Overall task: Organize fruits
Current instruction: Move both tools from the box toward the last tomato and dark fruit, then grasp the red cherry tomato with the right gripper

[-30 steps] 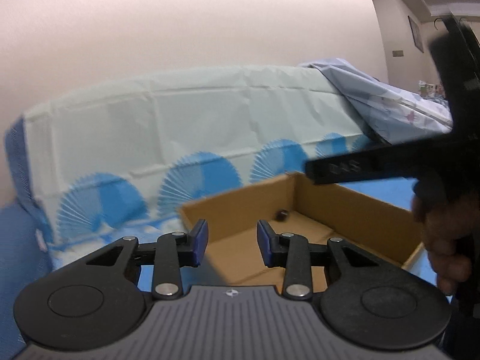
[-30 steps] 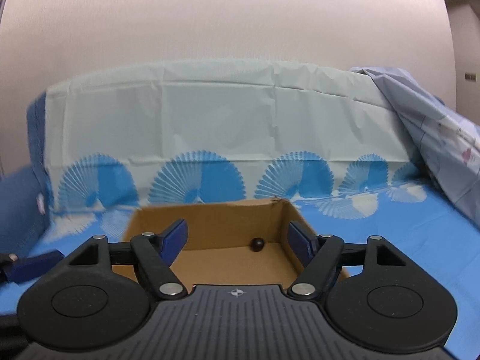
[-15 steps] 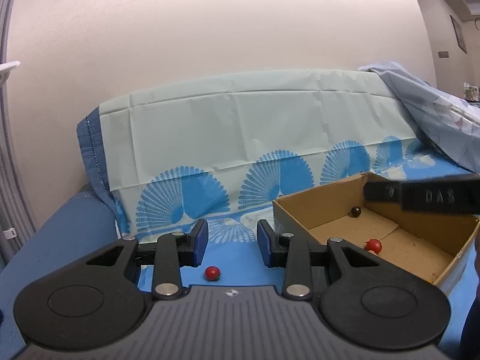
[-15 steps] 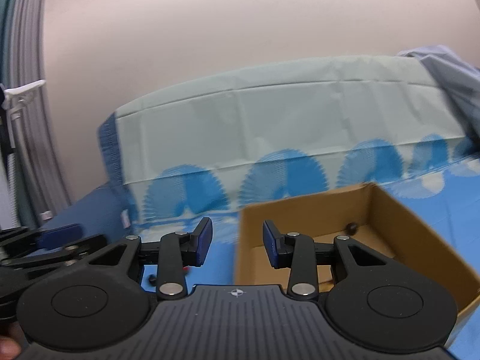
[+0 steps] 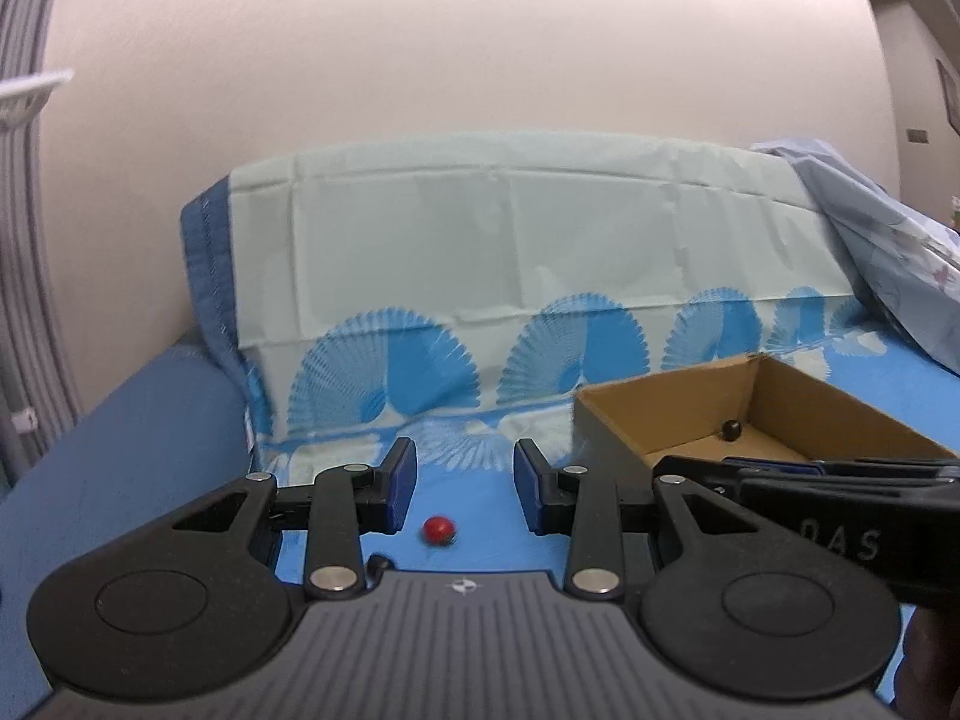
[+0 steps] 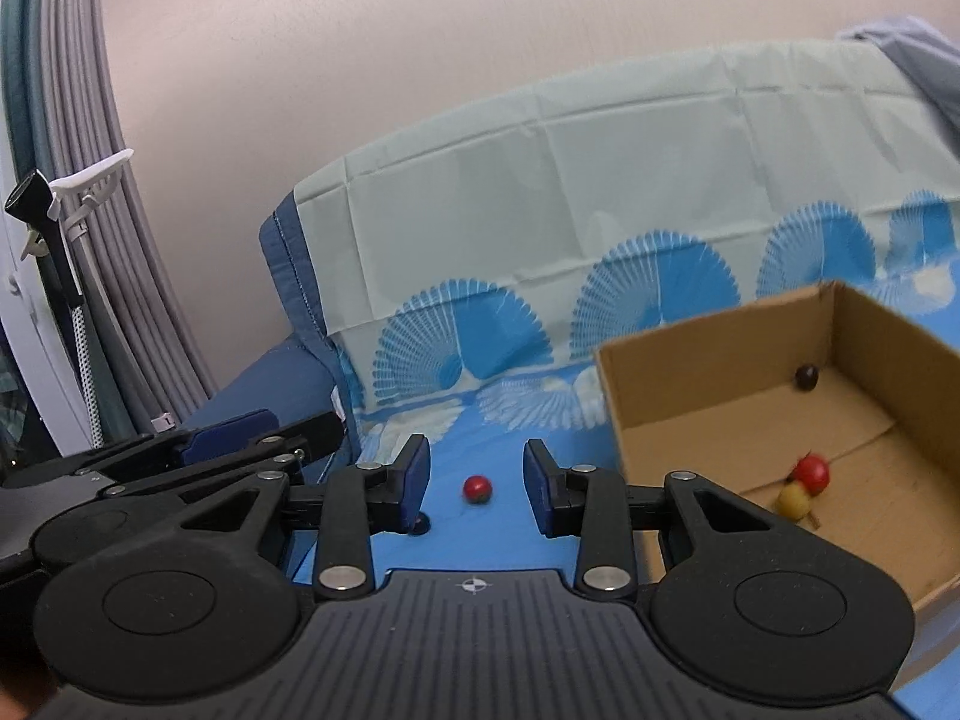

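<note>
A small red tomato (image 5: 438, 531) lies on the blue sheet, just beyond and between the pads of my left gripper (image 5: 462, 480), which is open and empty. A dark fruit (image 5: 377, 561) peeks out by its left finger. In the right wrist view the same red tomato (image 6: 478, 488) sits ahead of my right gripper (image 6: 476, 474), whose jaws stand narrowly apart with nothing in them. The cardboard box (image 6: 672, 372) to the right holds a dark fruit (image 6: 806, 377), a red tomato (image 6: 813, 471) and a yellow one (image 6: 793, 498).
A pale cloth with blue fan prints (image 5: 510, 276) drapes up against the wall behind the sheet. Grey curtains (image 6: 72, 192) and a white rack (image 6: 90, 180) stand at the left. The left gripper (image 6: 240, 426) reaches in beside my right one.
Both grippers have swung left, away from the box, and the red tomato on the sheet has come into view. The right jaws narrowed from wide apart.
</note>
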`<state>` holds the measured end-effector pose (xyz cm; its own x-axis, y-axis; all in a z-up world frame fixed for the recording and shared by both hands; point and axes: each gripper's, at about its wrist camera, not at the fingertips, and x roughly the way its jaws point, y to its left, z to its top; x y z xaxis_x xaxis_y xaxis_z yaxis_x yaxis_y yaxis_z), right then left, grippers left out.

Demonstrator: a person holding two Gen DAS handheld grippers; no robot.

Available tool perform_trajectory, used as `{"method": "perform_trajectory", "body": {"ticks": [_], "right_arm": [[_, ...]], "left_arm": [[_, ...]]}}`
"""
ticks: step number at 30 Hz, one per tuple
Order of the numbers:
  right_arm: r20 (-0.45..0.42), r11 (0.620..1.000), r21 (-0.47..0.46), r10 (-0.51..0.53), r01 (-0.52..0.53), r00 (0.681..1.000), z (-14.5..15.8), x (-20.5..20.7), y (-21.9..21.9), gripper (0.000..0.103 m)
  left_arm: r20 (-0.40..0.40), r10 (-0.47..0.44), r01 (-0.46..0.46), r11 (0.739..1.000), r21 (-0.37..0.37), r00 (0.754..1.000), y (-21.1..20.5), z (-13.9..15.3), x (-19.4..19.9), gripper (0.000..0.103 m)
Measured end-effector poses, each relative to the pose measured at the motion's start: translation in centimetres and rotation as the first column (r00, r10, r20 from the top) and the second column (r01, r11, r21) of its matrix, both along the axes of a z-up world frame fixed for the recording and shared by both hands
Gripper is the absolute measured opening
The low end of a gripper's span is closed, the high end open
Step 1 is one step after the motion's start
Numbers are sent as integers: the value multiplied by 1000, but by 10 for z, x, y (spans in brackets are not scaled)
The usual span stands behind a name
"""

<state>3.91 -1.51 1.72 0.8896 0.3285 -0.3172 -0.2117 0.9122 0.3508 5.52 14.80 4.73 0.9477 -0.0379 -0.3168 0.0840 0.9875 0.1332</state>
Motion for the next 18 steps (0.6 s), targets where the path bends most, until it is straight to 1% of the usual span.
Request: {"method": "perform_trajectory", "body": {"ticks": [3, 5, 10, 13, 18], "right_arm": [[-15, 1000, -15, 9, -10, 1000, -6, 5, 12, 37], [-15, 999, -38, 19, -19, 1000, -8, 9, 20, 35], [-39, 998, -64, 24, -26, 999, -16, 22, 31, 34], [-70, 997, -67, 20, -24, 997, -24, 33, 38, 32], [-85, 994, -104, 34, -43, 996, -33, 47, 50, 31]], "left_arm": [[-36, 33, -35, 998, -42, 999, 21, -10, 5, 40], [-57, 57, -61, 996, -72, 997, 35, -17, 9, 40], [-140, 101, -118, 986, -120, 985, 61, -45, 21, 40], [-170, 115, -137, 983, -124, 979, 68, -54, 30, 40], [-192, 118, -141, 984, -109, 974, 72, -64, 45, 40]]}}
